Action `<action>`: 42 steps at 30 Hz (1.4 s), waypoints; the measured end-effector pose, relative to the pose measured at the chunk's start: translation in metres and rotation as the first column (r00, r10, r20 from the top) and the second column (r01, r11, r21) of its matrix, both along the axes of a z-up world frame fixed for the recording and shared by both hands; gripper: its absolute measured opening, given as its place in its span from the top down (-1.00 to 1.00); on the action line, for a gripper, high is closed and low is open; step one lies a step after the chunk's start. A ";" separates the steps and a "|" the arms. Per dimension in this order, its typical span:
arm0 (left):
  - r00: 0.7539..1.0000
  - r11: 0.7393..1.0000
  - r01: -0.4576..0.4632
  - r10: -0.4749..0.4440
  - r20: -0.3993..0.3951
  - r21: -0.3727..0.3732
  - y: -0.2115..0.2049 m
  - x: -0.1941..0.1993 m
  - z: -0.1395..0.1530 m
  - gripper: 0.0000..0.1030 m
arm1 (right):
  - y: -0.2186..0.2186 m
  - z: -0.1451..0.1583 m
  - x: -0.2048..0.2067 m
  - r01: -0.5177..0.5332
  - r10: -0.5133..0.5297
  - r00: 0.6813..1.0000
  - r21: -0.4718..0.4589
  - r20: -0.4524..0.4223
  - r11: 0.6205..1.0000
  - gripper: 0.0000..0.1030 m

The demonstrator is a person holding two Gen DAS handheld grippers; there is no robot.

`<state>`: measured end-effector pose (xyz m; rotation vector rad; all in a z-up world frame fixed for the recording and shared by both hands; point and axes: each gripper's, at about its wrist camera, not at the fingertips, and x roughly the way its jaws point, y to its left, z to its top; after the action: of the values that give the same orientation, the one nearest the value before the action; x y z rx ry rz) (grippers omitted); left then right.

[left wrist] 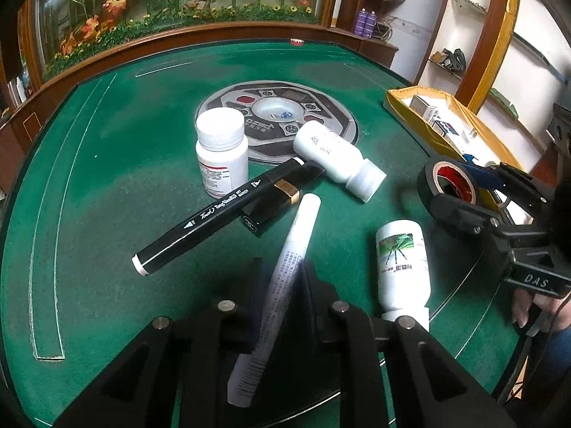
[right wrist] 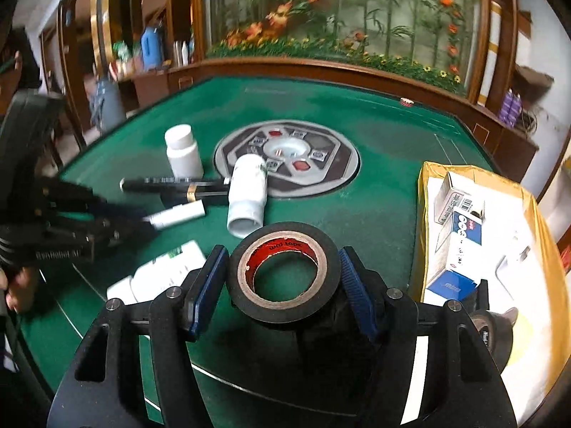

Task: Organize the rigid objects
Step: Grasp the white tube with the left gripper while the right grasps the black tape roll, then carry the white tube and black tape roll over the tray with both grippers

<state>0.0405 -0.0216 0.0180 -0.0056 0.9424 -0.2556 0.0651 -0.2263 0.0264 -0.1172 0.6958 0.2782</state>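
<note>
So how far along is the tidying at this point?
Done: a few small boxes already lie in the yellow tray. In hand: the right gripper holds the black tape roll, and the left gripper is shut on the white pen. Left on the felt: three white bottles, one upright and two lying, the black marker and the lipstick.

Upright pill bottle (left wrist: pixel 221 151) standing at ten o'clock of the marker (left wrist: pixel 217 214), tipped bottle (left wrist: pixel 339 160) lying at two o'clock, tape roll (left wrist: pixel 451 187) sitting at three o'clock before the box (left wrist: pixel 403 101).
</note>
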 end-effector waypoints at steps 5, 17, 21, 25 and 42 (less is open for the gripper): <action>0.999 0.998 0.043 -0.043 0.003 0.046 -0.012 -0.001 -0.001 0.63 | -0.010 -0.002 0.007 0.010 -0.010 1.000 0.080 -0.007 0.997 -0.24; 0.996 0.998 0.037 -0.041 0.081 0.046 -0.018 -0.008 0.011 0.74 | -0.016 0.002 0.003 -0.001 -0.002 1.000 0.133 0.023 0.991 -0.25; 0.997 1.000 0.015 -0.014 0.072 -0.019 -0.008 -0.005 0.014 0.74 | -0.016 0.002 0.002 -0.003 0.000 1.000 0.139 0.023 0.990 -0.25; 0.997 0.998 0.005 -0.001 0.079 -0.057 -0.005 -0.005 0.017 0.74 | -0.017 0.002 0.002 -0.002 -0.001 1.000 0.139 0.024 0.990 -0.25; 0.984 0.985 0.026 0.004 0.178 -0.168 -0.008 -0.016 0.041 0.74 | -0.021 0.009 -0.006 0.010 -0.022 0.997 0.154 0.077 0.988 -0.24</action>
<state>0.0241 -0.0297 0.0594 -0.1325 0.7410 -0.3407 0.0592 -0.2473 0.0359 0.0244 0.5944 0.3088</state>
